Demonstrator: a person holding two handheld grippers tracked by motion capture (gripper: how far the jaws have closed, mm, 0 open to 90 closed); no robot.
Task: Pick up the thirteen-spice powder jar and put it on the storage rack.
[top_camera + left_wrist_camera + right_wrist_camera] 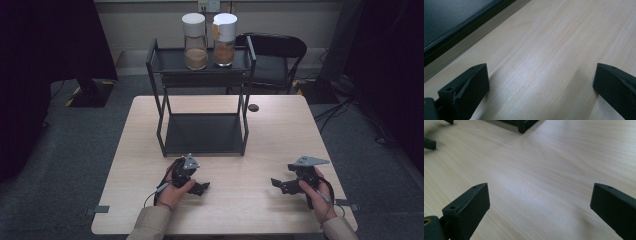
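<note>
Pale wood table (250, 165), grain running lengthwise, both grippers resting low over its near half.

Left gripper (202, 188): held in the person's left hand (175, 192), jaws pointing toward the right gripper. In the left gripper view its jaws stand wide apart, bare tabletop between them, nothing gripped. Cable loops out behind the hand.

Right gripper (276, 184): held in the right hand (317, 192), jaws pointing back toward the left gripper, grey plate on top. In the right gripper view its jaws are likewise spread wide, bare wood between them, nothing held. The two grippers face each other, well apart.

Rack (202, 100): black metal, two shelves, standing ahead of both grippers on the far half of the table. Its front left foot is near the left gripper, just ahead of it; the right gripper sits farther off, ahead and to its left. Edge of the lower shelf (451, 22) shows at upper left in the left gripper view. A rack foot (522, 126) shows at the top of the right gripper view.

Two jars on the top shelf, well ahead of and above both grippers, just beside each other. Left jar (195, 42): white lid, pale tan grains in the lower part. Right jar (224, 40): white lid, darker brown contents, orange mark near the top.

Chair (272, 55): black, beyond the table behind the rack.
</note>
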